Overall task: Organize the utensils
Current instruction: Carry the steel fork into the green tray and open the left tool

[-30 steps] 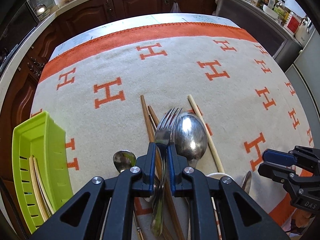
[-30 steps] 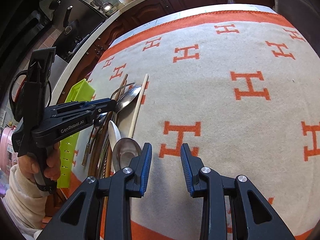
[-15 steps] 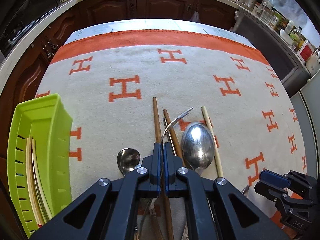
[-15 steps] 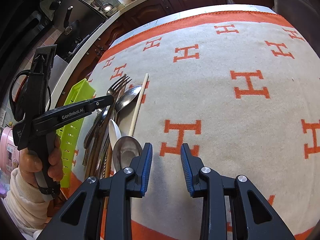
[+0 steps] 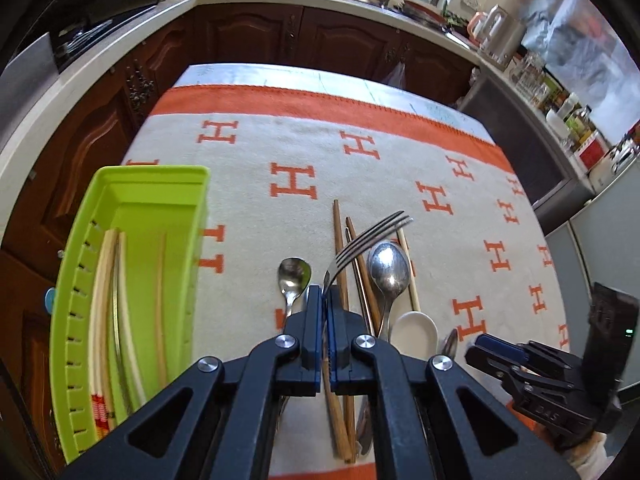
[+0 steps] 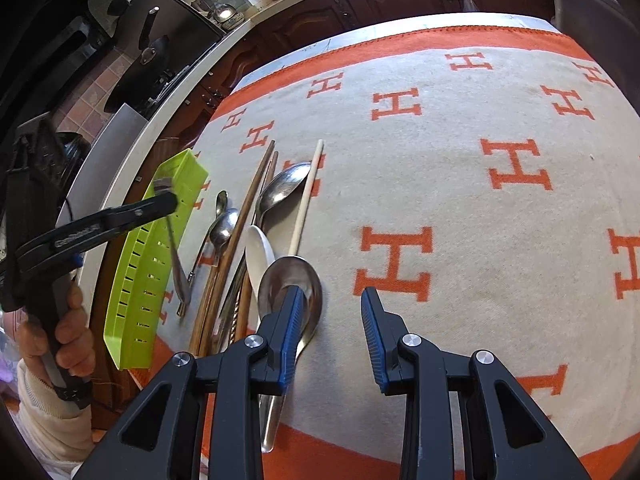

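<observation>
Lifted since a second ago: left gripper (image 5: 325, 300) has clamped the fork (image 5: 368, 240) by its neck and raised it off the pile, swinging toward the green tray (image 5: 152, 184). Tines point up and right; handle hangs below the jaws (blurred in the right view). Right gripper (image 6: 329, 320) hovers part open, empty, over a steel spoon (image 6: 292, 280). Beyond it: white spoon (image 6: 258, 252), wooden chopsticks (image 6: 240, 232), more spoons on the cloth (image 6: 480, 220). Best done by lowering the fork lengthwise beside the pale chopsticks (image 5: 108, 280) in the tray, handle clearing the rim. Tray's near end is cut off.
</observation>
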The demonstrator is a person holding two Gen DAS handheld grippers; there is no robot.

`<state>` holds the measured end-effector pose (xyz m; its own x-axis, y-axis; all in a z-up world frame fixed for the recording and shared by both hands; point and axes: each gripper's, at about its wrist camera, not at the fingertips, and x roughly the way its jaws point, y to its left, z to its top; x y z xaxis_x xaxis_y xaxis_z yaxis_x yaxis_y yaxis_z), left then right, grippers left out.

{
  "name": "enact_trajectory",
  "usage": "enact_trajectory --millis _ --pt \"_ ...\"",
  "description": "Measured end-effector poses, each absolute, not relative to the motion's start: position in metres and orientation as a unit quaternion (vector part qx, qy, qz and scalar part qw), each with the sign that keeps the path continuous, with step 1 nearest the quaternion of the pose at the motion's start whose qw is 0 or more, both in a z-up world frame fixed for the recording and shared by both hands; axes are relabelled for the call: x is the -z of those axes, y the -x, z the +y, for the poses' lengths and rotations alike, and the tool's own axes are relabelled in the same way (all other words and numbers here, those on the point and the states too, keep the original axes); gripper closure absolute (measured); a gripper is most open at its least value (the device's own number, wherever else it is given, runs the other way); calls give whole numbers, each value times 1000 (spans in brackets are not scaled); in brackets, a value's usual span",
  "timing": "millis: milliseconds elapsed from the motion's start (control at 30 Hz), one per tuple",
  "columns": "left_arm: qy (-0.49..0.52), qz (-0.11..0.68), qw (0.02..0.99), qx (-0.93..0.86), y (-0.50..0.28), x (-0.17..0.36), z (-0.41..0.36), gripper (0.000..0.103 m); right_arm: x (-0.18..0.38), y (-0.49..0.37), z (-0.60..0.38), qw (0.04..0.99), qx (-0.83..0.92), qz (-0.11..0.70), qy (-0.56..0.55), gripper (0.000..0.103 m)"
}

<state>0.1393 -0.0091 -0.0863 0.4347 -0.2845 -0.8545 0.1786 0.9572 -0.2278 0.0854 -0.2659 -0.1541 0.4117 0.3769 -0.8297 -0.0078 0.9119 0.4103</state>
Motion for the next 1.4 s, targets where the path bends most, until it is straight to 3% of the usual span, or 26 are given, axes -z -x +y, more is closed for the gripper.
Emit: enact_trajectory --millis 400,433,467,500,533,733,1167,1200,1333,1400 --pt "109 456 873 136 -90 26 50 103 165 -97 -231 849 -128 503 -97 68" --pt "113 451 875 136 -86 21 54 103 165 -96 -228 851 -127 501 -91 70" --pt "116 448 876 136 -82 17 58 103 165 -96 -225 852 -127 501 -84 77" --pt "119 444 878 135 -77 12 63 103 165 -96 -223 851 -129 503 -83 92" --pt "120 440 880 134 -72 7 69 103 166 -95 -222 849 -129 506 -83 95" --pt "98 436 889 98 -48 -11 101 103 156 -83 -226 858 -107 493 -98 102" --pt "81 524 847 37 -59 74 142 102 91 -48 -212 881 -106 441 -133 102" --pt "82 525 846 32 -62 79 142 100 85 -45 -209 882 -109 438 -134 102" --pt "102 516 850 12 -63 86 153 75 61 -40 -190 887 -127 423 -132 102" --pt "104 506 856 6 -61 81 155 68 49 -40 -176 888 -141 418 -128 102"
